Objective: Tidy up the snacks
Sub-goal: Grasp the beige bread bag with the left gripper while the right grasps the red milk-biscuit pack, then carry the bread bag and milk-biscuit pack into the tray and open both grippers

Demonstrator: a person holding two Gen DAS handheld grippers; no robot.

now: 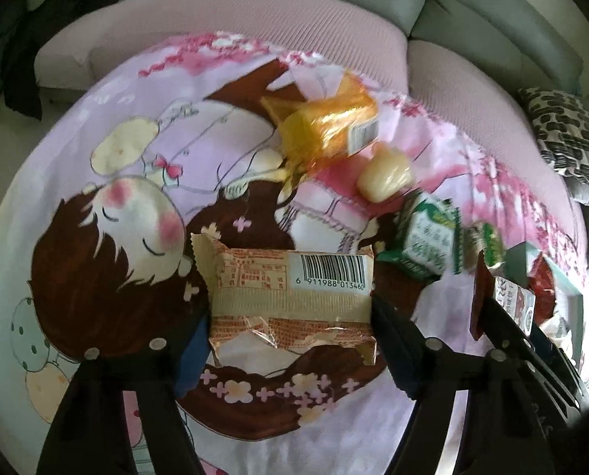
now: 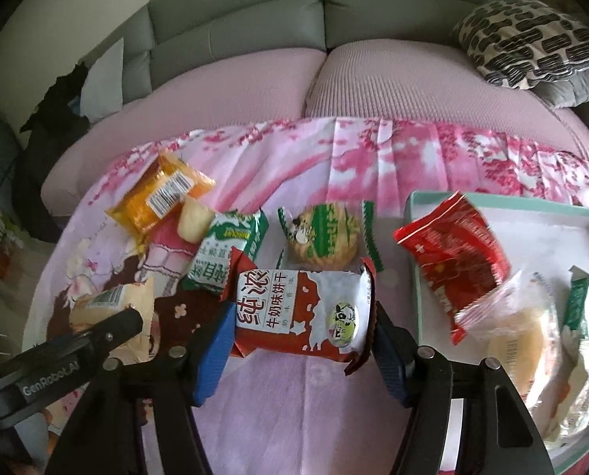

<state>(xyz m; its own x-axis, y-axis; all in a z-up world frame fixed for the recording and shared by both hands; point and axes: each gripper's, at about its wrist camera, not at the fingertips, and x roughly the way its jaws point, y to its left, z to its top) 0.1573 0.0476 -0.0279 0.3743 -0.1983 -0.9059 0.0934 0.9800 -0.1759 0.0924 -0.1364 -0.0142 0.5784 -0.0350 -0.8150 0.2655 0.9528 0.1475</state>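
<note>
Tray holds three or four packs; about six left on cloth. Left tongs clamp beige pack; right tongs clamp biscuit pack.

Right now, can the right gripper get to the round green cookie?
Probably not straight away: the red-and-white milk biscuit packet sits between the right gripper's pads, with the round green cookie just behind it.

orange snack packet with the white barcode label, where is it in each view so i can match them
Left wrist view: the orange snack packet lies upper centre-right on the cartoon cloth.
Right wrist view: the same packet lies at mid-left.
Shared landmark: the pale yellow wrapped sweet sits beside its barcode end in both.
</note>
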